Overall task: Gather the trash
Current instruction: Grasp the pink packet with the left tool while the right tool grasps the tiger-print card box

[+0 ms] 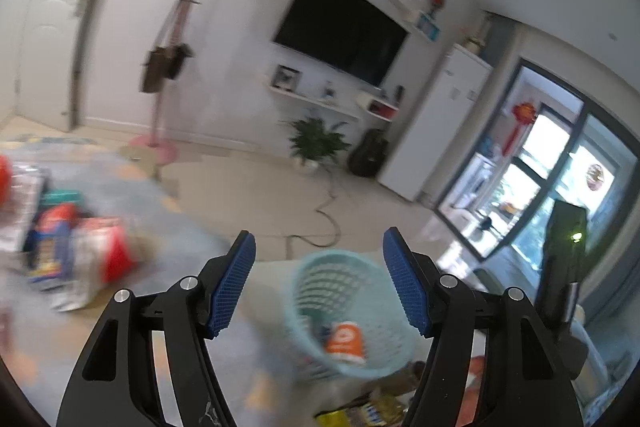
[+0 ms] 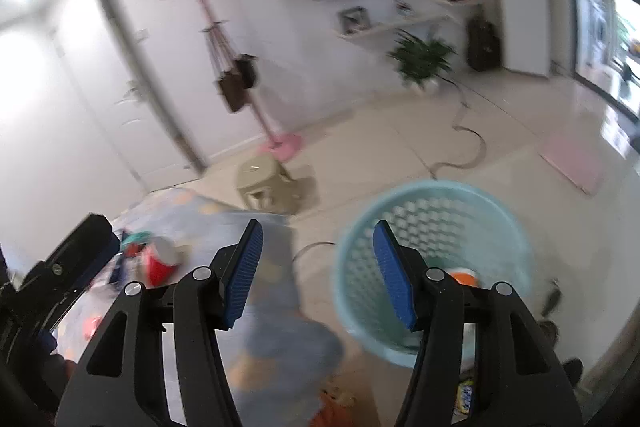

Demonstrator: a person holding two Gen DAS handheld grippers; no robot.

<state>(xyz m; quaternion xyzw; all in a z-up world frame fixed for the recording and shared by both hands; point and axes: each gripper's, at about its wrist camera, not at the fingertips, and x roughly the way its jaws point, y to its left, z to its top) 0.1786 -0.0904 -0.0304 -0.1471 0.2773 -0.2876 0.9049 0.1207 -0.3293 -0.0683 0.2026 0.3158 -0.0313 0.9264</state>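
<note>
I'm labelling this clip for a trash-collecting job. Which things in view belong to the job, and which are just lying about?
Part of the job:
- pale blue plastic mesh wastebasket, an orange-and-white item already inside
- blurred pile of red, blue and silver wrappers on the patterned mat
- open left gripper and open right gripper, both empty

Lying about:
- black wall television
- green potted plant
- beige plastic stool
- pink coat stand

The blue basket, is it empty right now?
No, the blue basket already holds an orange-and-white package at its bottom.

Home living room, wall-mounted television (image 1: 340, 31), floating shelves (image 1: 316, 101), potted plant (image 1: 316, 143), pink coat stand (image 1: 176, 39), tiled floor (image 2: 400, 147)
</note>
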